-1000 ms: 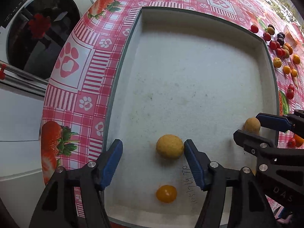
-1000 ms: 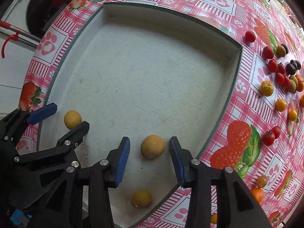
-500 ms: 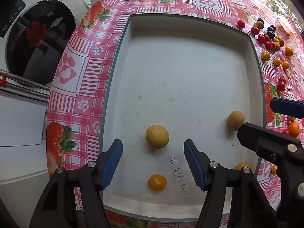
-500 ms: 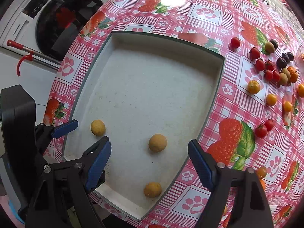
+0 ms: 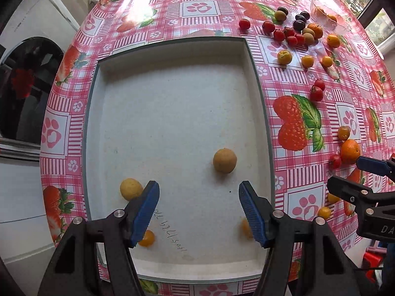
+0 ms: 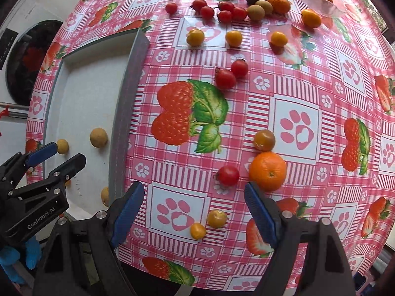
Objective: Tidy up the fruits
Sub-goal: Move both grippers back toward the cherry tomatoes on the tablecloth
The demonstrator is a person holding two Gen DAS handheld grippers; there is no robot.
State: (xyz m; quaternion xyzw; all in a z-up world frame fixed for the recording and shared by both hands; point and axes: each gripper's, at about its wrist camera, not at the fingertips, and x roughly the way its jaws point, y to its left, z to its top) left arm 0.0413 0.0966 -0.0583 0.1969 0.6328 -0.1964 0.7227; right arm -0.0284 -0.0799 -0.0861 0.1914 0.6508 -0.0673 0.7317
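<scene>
While both grippers hang with their jaws spread wide and nothing between them, four small fruits lie in the white tray, two more than a second ago. At the far left, outside the table edge, a washing machine door shows dark. The left gripper has pulled back from the tan longan it straddled a second ago; that fruit now sits at eight o'clock on the tray floor, just beside the left blue pad. A small orange cherry tomato lies at seven o'clock, a second longan at four o'clock, and a blurred yellowish fruit, probably another small one, is half hidden behind the right pad.

Moving right, the right gripper has swung off the tray and now hovers over the pink strawberry-print tablecloth. Ahead of its jaws lie a red cherry tomato and a mandarin, with a yellow tomato and a smaller orange one between the pads. Farther off, at twelve o'clock, a mixed cluster of fruit waits. Both drops look complete, and most of the sorting remains.
</scene>
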